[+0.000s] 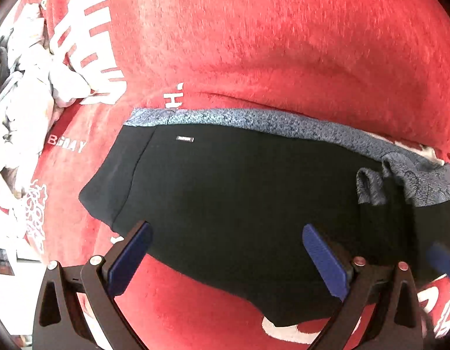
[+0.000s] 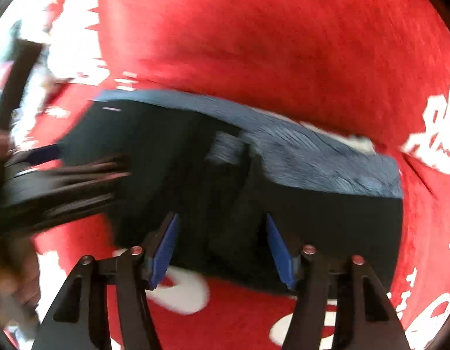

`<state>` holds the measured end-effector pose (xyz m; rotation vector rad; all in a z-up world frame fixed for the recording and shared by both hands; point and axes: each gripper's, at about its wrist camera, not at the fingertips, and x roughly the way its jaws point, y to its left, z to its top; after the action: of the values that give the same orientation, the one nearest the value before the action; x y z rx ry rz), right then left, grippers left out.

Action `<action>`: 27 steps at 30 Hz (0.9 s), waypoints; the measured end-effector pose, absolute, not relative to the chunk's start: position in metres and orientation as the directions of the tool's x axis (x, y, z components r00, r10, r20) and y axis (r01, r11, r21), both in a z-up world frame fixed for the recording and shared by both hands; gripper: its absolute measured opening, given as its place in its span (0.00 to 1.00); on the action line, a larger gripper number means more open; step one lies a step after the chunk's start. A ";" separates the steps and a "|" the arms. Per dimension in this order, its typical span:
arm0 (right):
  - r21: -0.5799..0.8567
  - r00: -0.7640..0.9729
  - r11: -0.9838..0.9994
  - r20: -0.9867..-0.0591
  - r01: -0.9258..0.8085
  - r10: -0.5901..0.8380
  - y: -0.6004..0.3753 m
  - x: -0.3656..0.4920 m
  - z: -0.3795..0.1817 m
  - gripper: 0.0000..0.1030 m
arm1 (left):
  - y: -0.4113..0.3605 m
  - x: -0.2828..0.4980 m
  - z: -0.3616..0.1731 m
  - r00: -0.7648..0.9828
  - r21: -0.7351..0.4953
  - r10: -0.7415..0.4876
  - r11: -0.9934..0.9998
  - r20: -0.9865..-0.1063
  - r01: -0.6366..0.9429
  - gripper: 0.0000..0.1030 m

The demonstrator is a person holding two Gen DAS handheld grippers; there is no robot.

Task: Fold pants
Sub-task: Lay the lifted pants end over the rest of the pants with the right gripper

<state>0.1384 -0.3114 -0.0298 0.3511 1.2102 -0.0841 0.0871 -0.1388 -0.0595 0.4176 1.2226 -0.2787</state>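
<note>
Black pants (image 1: 230, 198) with a blue-grey patterned lining along the far edge (image 1: 283, 125) lie folded flat on a red blanket (image 1: 254, 43). My left gripper (image 1: 225, 233) is open, its blue pads over the pants' near edge, holding nothing. In the right wrist view, which is motion-blurred, the same pants (image 2: 283, 204) lie under my right gripper (image 2: 222, 221), which is open and empty above the near edge. The left gripper shows there as a dark blur at the left (image 2: 50, 180).
The red blanket has white printed characters (image 1: 87, 43). A crumpled pile of white and grey clothes (image 1: 26, 93) lies at the far left of the left wrist view.
</note>
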 end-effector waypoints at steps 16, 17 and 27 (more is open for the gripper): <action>0.745 0.649 0.046 -0.608 0.665 0.457 -0.455 -0.005 -0.128 0.61 | -0.207 0.046 -0.085 0.078 -0.109 -0.184 0.820 -0.980 0.562 1.00; 0.750 0.659 0.027 -0.597 0.661 0.456 -0.446 -0.011 -0.131 0.60 | -0.208 0.045 -0.087 0.084 -0.090 -0.167 0.819 -0.982 0.567 1.00; 0.798 0.712 -0.001 -0.537 0.603 0.452 -0.446 0.002 -0.130 0.05 | -0.189 0.050 -0.070 0.182 -0.015 -0.143 0.823 -0.973 0.568 1.00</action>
<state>0.0017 -0.4455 -0.1299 1.6338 0.8675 -0.1455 0.0498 -0.1891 -0.0696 0.3910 1.2990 -0.5203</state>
